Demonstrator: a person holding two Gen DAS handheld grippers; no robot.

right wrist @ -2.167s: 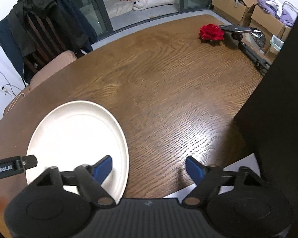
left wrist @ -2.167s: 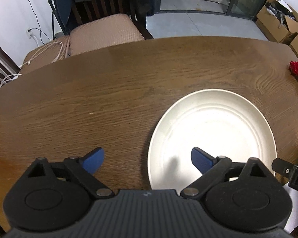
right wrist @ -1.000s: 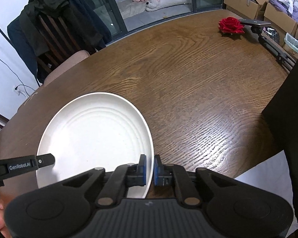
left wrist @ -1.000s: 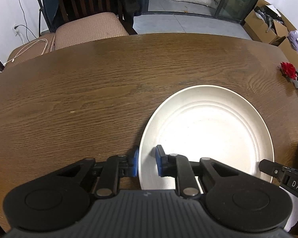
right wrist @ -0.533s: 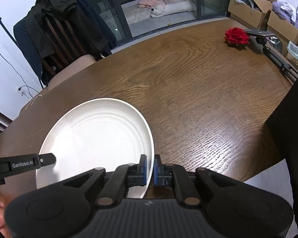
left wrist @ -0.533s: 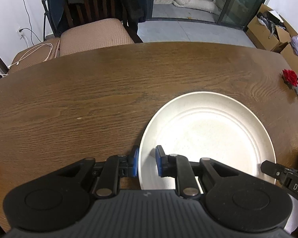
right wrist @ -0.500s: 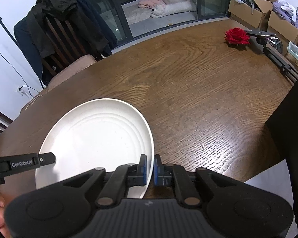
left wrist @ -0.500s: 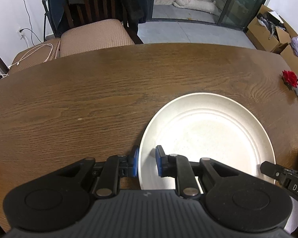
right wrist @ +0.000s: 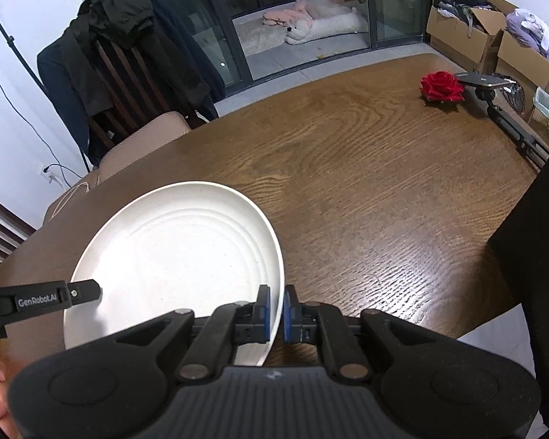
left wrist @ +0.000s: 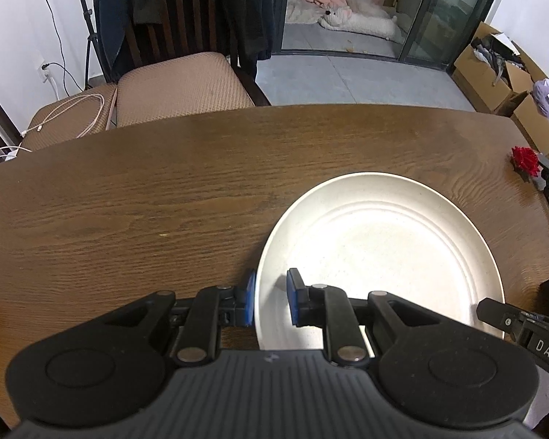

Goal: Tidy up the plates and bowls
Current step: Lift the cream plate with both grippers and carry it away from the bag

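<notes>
A large white plate (left wrist: 380,248) with ringed grooves is held over the brown wooden table (left wrist: 128,197) by both grippers. My left gripper (left wrist: 271,301) is shut on the plate's left rim, one blue pad under it and one on top. In the right wrist view the same plate (right wrist: 179,256) fills the lower left, and my right gripper (right wrist: 276,312) is shut on its right rim. Each gripper's tip shows at the edge of the other's view. No bowl is in sight.
A red rose (right wrist: 441,87) and a phone on a tripod (right wrist: 483,80) sit at the table's far right. A padded chair (left wrist: 179,87) draped with dark coats stands behind the table. Cardboard boxes (right wrist: 468,40) line the right wall. A dark sleeve (right wrist: 534,241) borders the right.
Both grippers stay clamped on the plate's rims. Both views have tipped up a little, showing more of the room beyond the table; the plate keeps its place between the jaws.
</notes>
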